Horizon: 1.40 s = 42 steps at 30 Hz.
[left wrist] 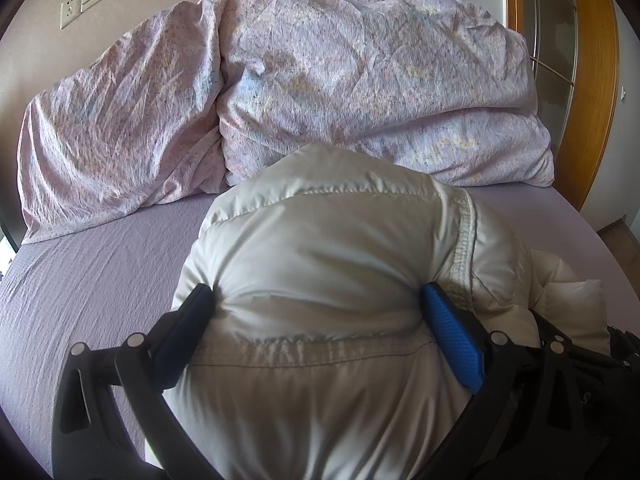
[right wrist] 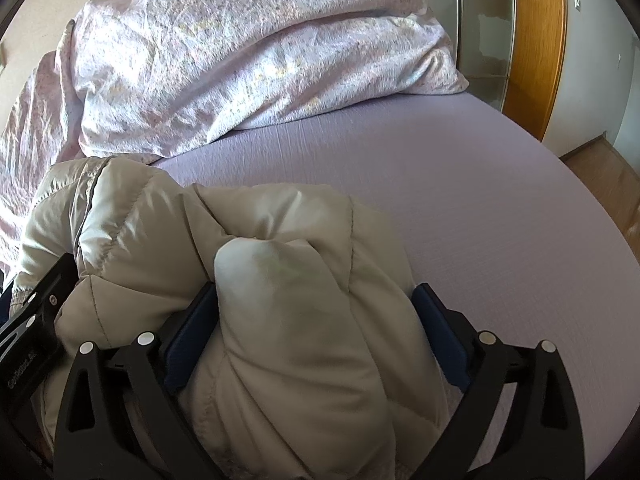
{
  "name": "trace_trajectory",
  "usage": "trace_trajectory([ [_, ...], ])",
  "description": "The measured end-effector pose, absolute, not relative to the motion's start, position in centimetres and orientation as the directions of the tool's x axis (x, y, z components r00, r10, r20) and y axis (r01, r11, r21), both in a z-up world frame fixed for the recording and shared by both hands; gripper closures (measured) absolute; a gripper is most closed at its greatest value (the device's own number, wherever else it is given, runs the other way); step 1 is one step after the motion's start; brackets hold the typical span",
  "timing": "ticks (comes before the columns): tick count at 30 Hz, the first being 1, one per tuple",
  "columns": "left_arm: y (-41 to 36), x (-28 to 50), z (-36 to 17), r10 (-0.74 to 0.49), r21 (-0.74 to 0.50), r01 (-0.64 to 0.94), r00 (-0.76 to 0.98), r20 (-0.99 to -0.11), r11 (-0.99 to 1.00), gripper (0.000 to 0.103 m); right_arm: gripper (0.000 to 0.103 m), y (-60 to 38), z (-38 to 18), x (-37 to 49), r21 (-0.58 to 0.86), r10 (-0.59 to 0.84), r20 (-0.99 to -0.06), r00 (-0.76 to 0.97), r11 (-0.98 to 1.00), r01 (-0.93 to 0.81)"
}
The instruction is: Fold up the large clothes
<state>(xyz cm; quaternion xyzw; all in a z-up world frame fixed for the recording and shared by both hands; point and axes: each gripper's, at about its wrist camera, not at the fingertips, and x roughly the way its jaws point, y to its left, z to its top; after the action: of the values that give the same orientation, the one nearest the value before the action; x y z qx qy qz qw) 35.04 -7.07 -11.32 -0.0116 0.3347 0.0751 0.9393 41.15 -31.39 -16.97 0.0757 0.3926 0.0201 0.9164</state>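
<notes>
A puffy cream-white down jacket [left wrist: 320, 248] lies bunched on the lilac bed sheet [left wrist: 100, 272]. My left gripper [left wrist: 318, 300] is shut on a thick fold of the jacket, its blue pads pressing into the padding from both sides. In the right wrist view my right gripper [right wrist: 314, 300] is shut on another bulky fold of the same jacket [right wrist: 288, 280], which bulges up between the fingers. The left gripper's black body shows at that view's left edge [right wrist: 36, 320]. The two grippers are close side by side.
A crumpled pink floral duvet [left wrist: 340, 80] is piled at the head of the bed against the wall. A wooden-framed glass door [right wrist: 532, 40] stands to the right. The bed's right edge and wood floor [right wrist: 608, 176] lie beyond the bare sheet [right wrist: 480, 200].
</notes>
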Motion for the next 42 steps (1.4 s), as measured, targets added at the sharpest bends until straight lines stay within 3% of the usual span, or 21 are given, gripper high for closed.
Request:
trace_trajectory([
  [14,-6.9,35.3,-10.9,0.125,0.036,-0.134,0.747,-0.653,0.990,0.002,0.005,-31.4,-16.8,41.3,0.155,0.092,-0.740,0.666,0.987,0.036],
  [19,-5.9,35.1,-9.1,0.055,0.026,-0.052,0.695,-0.717,0.998,0.002,0.004,-33.9,-16.6,42.4,0.329,0.248,-0.805,0.539,0.943,0.057],
  [29,1.8,33.2,-6.4,-0.127,-0.175,-0.021,0.600,-0.790,0.984,0.002,0.004,-37.1,-14.7,42.3,0.555,0.554,-0.773,0.309,0.827,-0.092],
  [34,4.0,32.3,-6.7,-0.130,-0.183,-0.032,0.584,-0.801,0.983,0.002,0.002,-38.4,-15.8,42.4,0.600,0.589,-0.774,0.232,0.799,-0.028],
  [42,4.1,31.6,-7.0,-0.179,-0.220,-0.004,0.565,-0.806,0.976,0.002,0.001,-38.0,-17.3,42.2,0.712,0.702,-0.694,0.160,0.703,0.002],
])
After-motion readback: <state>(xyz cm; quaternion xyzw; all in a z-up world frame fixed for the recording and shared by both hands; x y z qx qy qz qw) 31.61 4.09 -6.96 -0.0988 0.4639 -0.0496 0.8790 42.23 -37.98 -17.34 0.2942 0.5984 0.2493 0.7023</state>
